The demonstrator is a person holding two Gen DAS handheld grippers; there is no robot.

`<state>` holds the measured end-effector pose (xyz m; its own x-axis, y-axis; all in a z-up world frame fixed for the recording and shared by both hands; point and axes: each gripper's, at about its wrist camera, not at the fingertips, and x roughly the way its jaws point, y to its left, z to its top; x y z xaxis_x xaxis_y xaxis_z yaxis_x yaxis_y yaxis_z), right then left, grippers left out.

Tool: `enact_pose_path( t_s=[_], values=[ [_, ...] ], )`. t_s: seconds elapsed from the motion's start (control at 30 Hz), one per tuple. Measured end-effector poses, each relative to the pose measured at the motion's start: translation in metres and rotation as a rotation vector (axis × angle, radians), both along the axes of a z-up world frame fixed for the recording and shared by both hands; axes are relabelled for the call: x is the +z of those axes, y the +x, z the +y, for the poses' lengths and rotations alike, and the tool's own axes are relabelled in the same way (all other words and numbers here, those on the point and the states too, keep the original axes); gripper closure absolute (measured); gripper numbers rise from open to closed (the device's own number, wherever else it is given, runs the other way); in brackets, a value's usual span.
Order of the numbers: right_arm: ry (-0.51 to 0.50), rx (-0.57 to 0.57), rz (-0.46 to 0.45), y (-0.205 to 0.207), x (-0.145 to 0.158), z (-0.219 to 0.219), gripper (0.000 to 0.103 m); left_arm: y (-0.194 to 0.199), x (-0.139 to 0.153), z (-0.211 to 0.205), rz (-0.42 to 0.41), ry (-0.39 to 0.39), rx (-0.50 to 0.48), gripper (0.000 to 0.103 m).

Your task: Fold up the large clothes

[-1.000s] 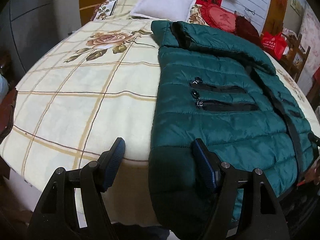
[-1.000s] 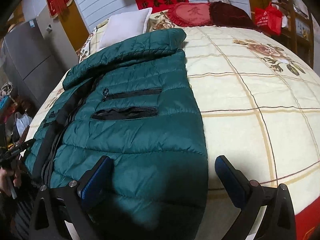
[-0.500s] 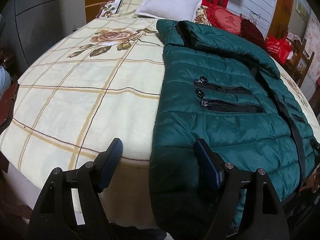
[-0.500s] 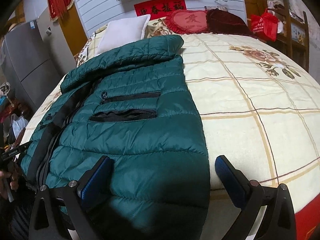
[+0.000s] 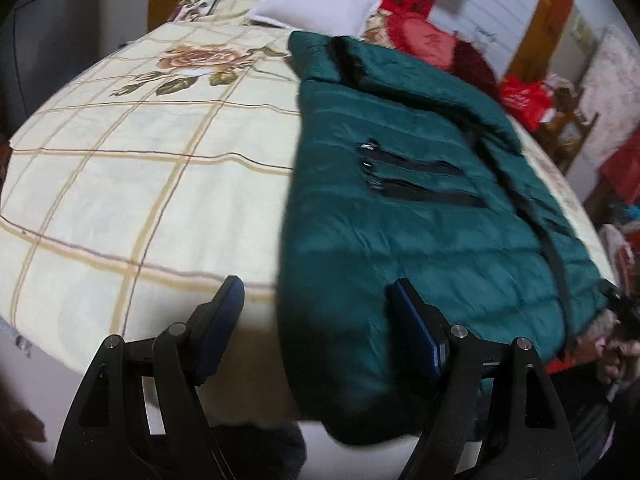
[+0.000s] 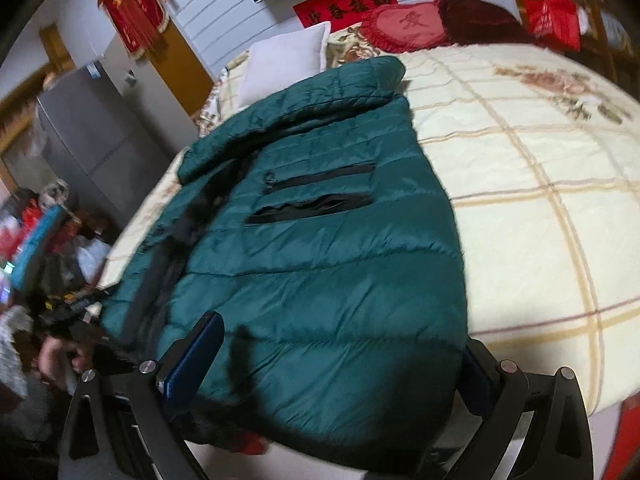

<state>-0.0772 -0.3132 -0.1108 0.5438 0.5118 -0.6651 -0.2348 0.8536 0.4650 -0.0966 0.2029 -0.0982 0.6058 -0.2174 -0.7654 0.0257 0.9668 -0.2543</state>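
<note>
At the near edge of a bed, 2 hand-held grippers hover over the hem of a dark green puffer jacket [image 5: 420, 216]. The left gripper [image 5: 316, 328] has its jaws wide apart and holds nothing; its right blue pad sits over the jacket's hem corner while the left pad hangs over bare bedspread, so the jacket's side edge lies between them. The right gripper [image 6: 340, 360] is also wide open, straddling the opposite hem corner without pinching it. Judging by this placement, each gripper is lined up to take 1 bottom corner so the hem can be lifted and folded toward the collar.

The jacket lies flat, front up, with its hem drooping slightly over the bed edge. 2 black zip pockets [image 6: 312, 192] cross its chest, and its folded collar or hood points toward the headboard. Beneath it is a cream checked bedspread [image 5: 140, 184] printed with roses. Farther off sit a white pillow [image 5: 316, 4] and a red heart-shaped cushion [image 6: 404, 26].
</note>
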Motion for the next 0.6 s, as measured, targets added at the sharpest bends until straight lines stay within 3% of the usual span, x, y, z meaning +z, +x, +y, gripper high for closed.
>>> enact_pose_path(
  t_s=[0.1,0.17,0.4,0.6],
  values=[
    [0.062,0.020,0.009,-0.004,-0.001,-0.003,0.000,-0.013,0.001,-0.011,-0.007,-0.052,-0.089,0.026],
    [0.063,0.036,0.006,-0.005,-0.001,0.002,0.000,-0.015,0.001,-0.023,-0.014,-0.013,-0.112,0.026],
    [-0.051,0.019,-0.020,0.001,-0.001,0.018,0.003,-0.009,0.004,-0.035,-0.018,0.011,-0.101,0.026],
    [0.046,0.029,-0.011,0.001,-0.005,0.007,0.034,-0.005,0.001,-0.032,-0.014,-0.018,-0.101,0.026]
  ],
)
